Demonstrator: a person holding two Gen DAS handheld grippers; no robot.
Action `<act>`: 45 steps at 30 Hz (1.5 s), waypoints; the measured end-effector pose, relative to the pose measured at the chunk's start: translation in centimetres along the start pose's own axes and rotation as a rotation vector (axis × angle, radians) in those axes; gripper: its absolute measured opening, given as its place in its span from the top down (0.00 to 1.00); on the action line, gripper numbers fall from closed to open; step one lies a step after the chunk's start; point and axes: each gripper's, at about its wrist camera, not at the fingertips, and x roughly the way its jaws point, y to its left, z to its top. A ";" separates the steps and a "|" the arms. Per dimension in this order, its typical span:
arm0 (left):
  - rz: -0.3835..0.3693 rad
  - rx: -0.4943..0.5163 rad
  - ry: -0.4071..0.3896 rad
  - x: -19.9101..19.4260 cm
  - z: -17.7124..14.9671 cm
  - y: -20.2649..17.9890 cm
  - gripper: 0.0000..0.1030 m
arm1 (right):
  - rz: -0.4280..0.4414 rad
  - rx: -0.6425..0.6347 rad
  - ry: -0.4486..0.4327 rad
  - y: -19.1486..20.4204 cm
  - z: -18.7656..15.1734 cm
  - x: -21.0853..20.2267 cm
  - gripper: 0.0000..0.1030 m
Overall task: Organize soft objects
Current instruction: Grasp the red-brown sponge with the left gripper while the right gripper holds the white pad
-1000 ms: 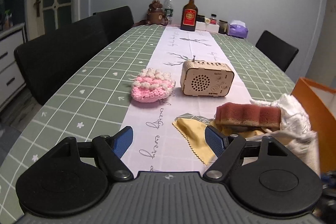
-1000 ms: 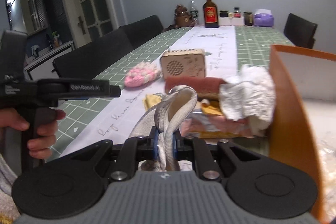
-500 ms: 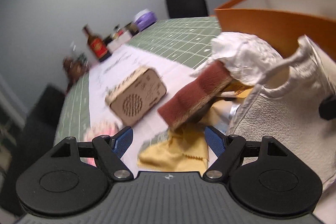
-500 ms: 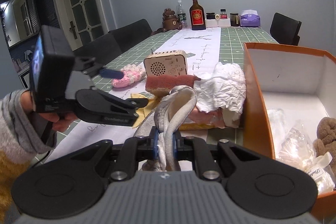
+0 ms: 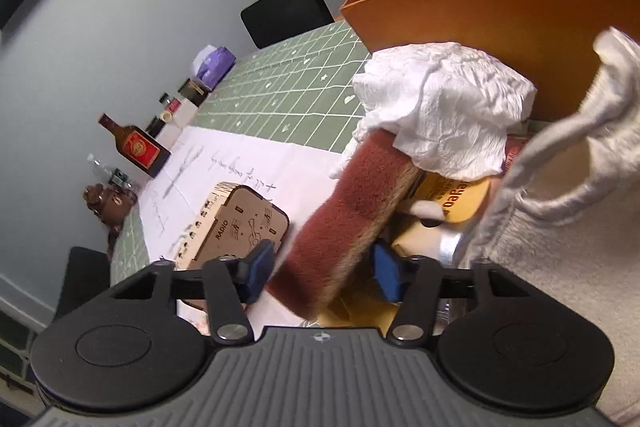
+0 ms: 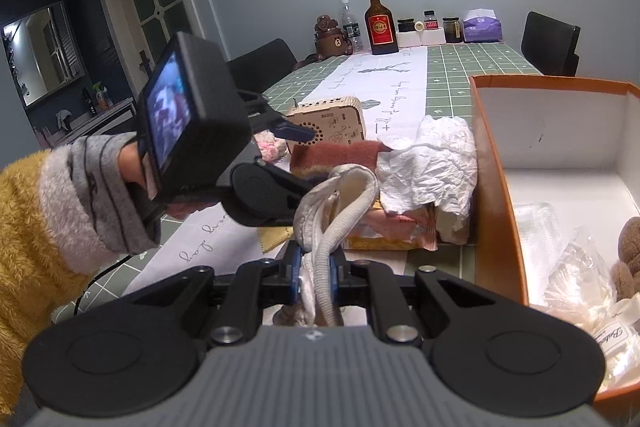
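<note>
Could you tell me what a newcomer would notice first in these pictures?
Probably the left tool, jaws closing around the red sponge beside the orange box. Next, the right tool pinching a grey cloth, and crumpled white paper on the sponge.

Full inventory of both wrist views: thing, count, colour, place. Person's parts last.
Scouring sponge: 1, reddish-brown, between the closing left tongs, pads not pressing.
Crumpled tissue: 1, white, on the sponge's end beside the box.
Cardboard box: 1, orange outside and white inside, right side of the table.
Wooden radio: 1, tan, on the table runner.
Knitted item: 1, pink, left of the radio.
Cloth: 1, yellow, under the pile.
Glass bottle: 1, brown with red label, far end of the table.
Tissue pack: 1, purple, far end.
Left tongs: closing around the sponge.
Right tongs: shut on the white fabric pouch.
</note>
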 end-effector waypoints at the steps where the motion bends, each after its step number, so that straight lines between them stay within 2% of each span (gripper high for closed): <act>1: -0.010 -0.015 0.007 0.2 0.0 0.1 0.50 | 0.003 -0.001 0.000 0.0 -0.1 0.0 0.88; 8: 0.014 0.001 -0.003 -1.2 -0.6 -1.0 0.57 | 0.006 -0.010 -0.003 0.0 -0.2 -0.3 0.88; 12: 0.027 -0.018 0.038 -2.5 -0.7 -1.1 0.60 | 0.009 -0.006 0.001 -0.1 -0.1 -0.3 0.88; 17: 0.103 -0.093 -0.035 -6.4 -0.8 -0.1 0.61 | 0.001 -0.008 0.004 0.0 0.1 -0.3 0.88; 22: 0.128 -0.226 -0.060 -10.7 -0.8 1.1 0.62 | -0.007 -0.003 0.005 0.1 0.2 -0.1 0.88; 26: 0.067 -0.399 -0.038 -13.6 -1.4 2.1 0.62 | -0.017 -0.007 0.005 0.3 0.1 0.0 0.88; 29: -0.005 -0.619 -0.033 -15.1 -2.9 2.9 0.62 | -0.022 -0.006 0.006 0.5 0.1 0.1 0.88; 32: -0.114 -0.912 -0.010 -15.6 -6.0 3.8 0.62 | -0.030 -0.007 0.010 0.6 0.1 0.2 0.88; 34: -0.147 -1.011 0.013 -15.8 -7.8 3.2 0.62 | -0.026 -0.001 0.013 0.8 0.1 0.2 0.88; 37: -0.130 -1.047 0.053 -15.5 -9.4 1.9 0.62 | -0.021 0.003 0.020 0.8 0.1 0.5 0.88; 41: -0.135 -1.079 0.042 -14.6 -10.5 1.3 0.61 | -0.010 0.004 0.040 0.8 0.1 1.2 0.88; 45: -0.112 -0.986 -0.026 -13.9 -10.2 0.6 0.60 | -0.002 0.008 0.049 0.8 -0.1 1.7 0.88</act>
